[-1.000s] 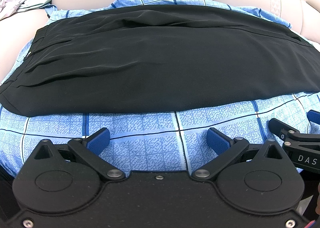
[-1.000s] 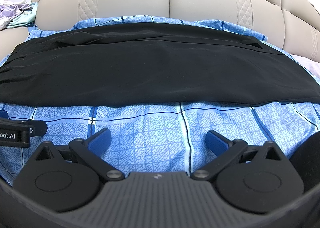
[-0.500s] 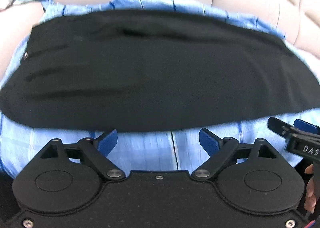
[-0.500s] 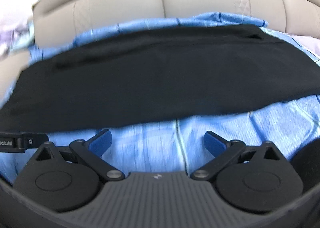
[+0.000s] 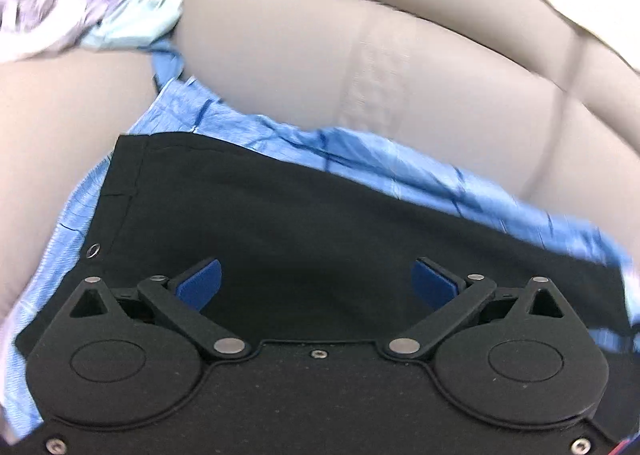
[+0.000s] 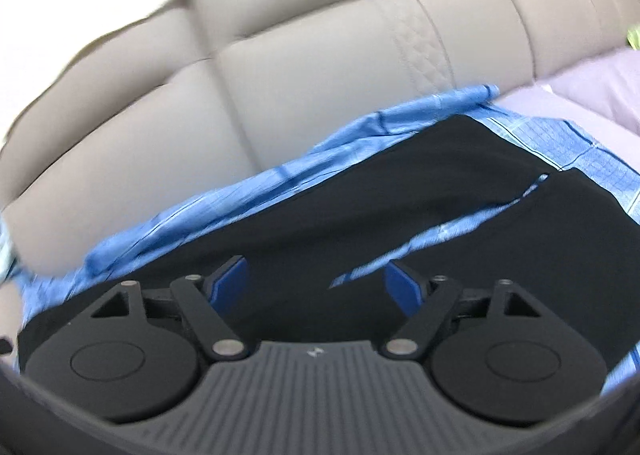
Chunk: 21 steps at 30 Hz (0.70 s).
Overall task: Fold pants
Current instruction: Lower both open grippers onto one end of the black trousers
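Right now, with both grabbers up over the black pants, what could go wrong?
1. The left gripper is opening and the right gripper is closing, both bare above the black pants; a grab might also pinch the blue checked sheet underneath.
2. The two legs are split apart, with sheet showing between them, so a fold could come out crooked.
3. Both views are blurred, so aiming may be off.

This is looking like a home living room: a beige padded sofa (image 5: pixel 400 67) with quilted stitching is filling both views. A blue checked sheet (image 6: pixel 224 191) is lying spread over its seat with black pants (image 5: pixel 320 223) on top, and a heap of loose clothes (image 5: pixel 72 3) is sitting on the cushion at the far left.
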Each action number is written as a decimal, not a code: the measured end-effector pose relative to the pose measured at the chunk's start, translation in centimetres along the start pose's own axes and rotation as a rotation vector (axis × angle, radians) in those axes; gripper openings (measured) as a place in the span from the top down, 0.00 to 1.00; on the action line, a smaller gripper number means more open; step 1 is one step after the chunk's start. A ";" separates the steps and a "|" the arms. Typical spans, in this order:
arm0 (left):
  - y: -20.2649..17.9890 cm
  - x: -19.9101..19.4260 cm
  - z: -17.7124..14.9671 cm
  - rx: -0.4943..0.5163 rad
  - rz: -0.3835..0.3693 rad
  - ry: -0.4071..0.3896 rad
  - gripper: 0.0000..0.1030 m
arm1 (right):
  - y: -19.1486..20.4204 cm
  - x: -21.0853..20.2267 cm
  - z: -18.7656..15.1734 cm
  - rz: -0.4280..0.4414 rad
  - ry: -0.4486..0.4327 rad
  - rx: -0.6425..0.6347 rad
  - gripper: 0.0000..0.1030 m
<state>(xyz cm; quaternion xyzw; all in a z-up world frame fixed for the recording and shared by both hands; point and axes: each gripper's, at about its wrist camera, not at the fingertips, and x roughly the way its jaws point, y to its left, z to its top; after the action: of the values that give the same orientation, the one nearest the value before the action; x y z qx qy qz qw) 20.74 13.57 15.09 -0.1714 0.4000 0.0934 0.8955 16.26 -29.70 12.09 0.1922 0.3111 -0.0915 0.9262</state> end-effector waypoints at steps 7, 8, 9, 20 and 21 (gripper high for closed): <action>3.3 10.2 7.5 -0.213 0.160 0.088 0.02 | -1.4 9.6 5.6 -0.123 0.123 0.065 0.35; 3.4 11.3 7.7 -0.220 0.190 0.087 0.02 | -1.7 11.1 6.3 -0.137 0.134 0.071 0.37; 3.7 12.4 8.1 -0.228 0.222 0.083 0.02 | -1.9 12.4 6.9 -0.158 0.143 0.077 0.39; 6.4 20.6 10.0 -0.317 0.394 0.059 0.01 | -2.7 24.5 11.6 -0.373 0.128 0.027 0.20; 6.5 21.0 10.0 -0.316 0.405 0.060 0.01 | -2.5 25.5 11.6 -0.390 0.125 0.011 0.20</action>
<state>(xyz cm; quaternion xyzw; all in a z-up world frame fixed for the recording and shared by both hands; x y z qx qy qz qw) 39.55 24.00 4.06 -0.2284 0.4330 0.3270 0.8084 41.99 -38.08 4.27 0.1389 0.3986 -0.2588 0.8688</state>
